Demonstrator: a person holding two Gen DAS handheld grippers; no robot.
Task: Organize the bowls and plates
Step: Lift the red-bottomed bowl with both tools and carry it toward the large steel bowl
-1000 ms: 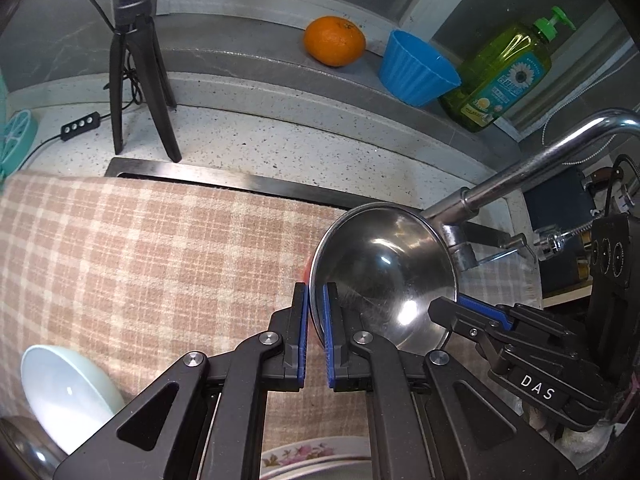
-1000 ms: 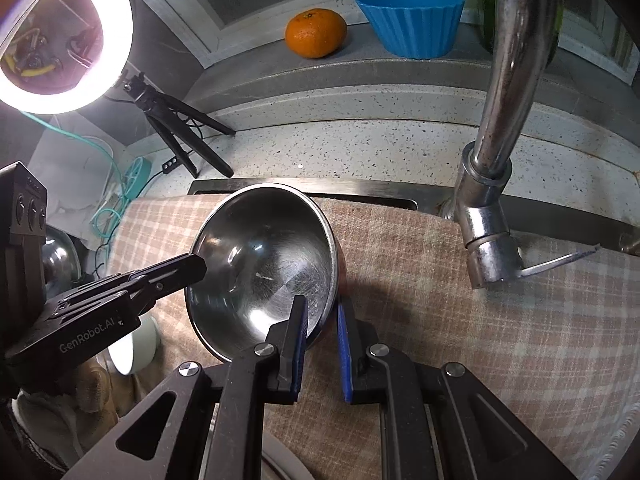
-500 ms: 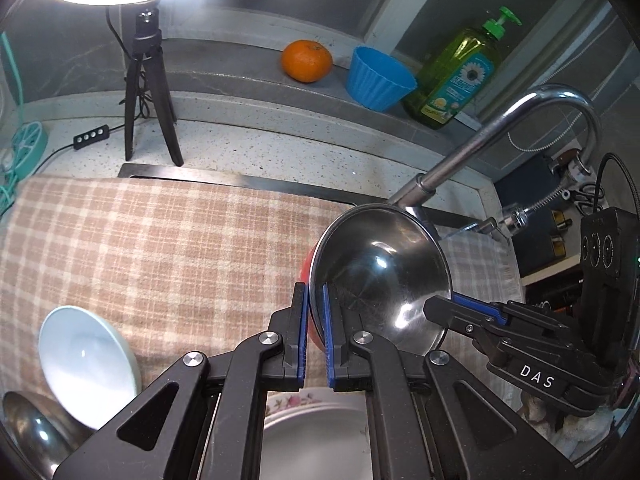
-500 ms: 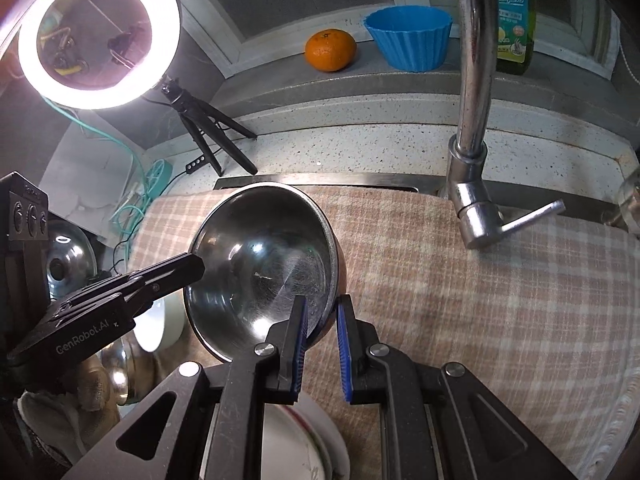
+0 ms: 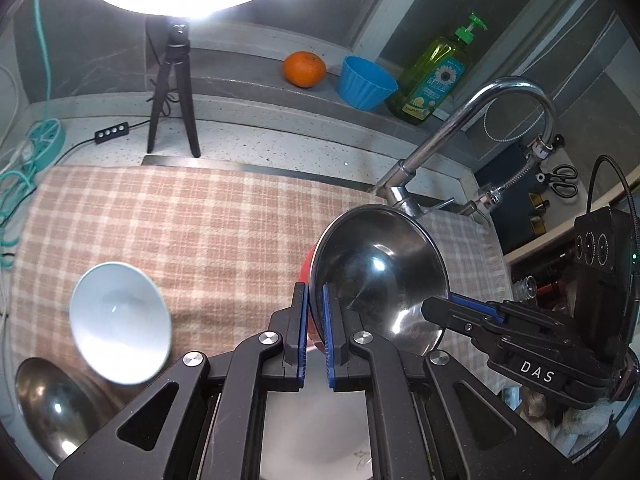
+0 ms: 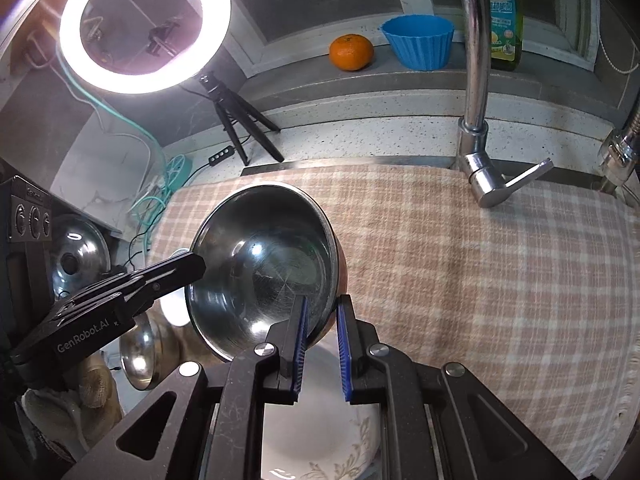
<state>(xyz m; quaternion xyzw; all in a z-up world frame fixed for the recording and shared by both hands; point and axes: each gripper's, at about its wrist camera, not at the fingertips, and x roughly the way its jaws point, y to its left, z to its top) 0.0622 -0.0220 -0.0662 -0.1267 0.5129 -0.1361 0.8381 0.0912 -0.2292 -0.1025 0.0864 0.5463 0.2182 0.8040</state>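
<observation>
Two grippers, left gripper (image 5: 315, 330) and right gripper (image 6: 321, 346), clamp your steel bowl's (image 5: 378, 276) opposite rims; uneven lifting could slip it onto the floral plate (image 6: 320, 436).

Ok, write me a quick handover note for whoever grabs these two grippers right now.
Left gripper: shut on the steel bowl, pinching its rim.
Right gripper: shut on the same bowl's opposite rim.
The bowl is held tilted above the checked cloth, over the floral plate.
White bowl and another steel bowl sit to the left.
Done: bowl lifted. Left: set it down, sort the rest.
</observation>
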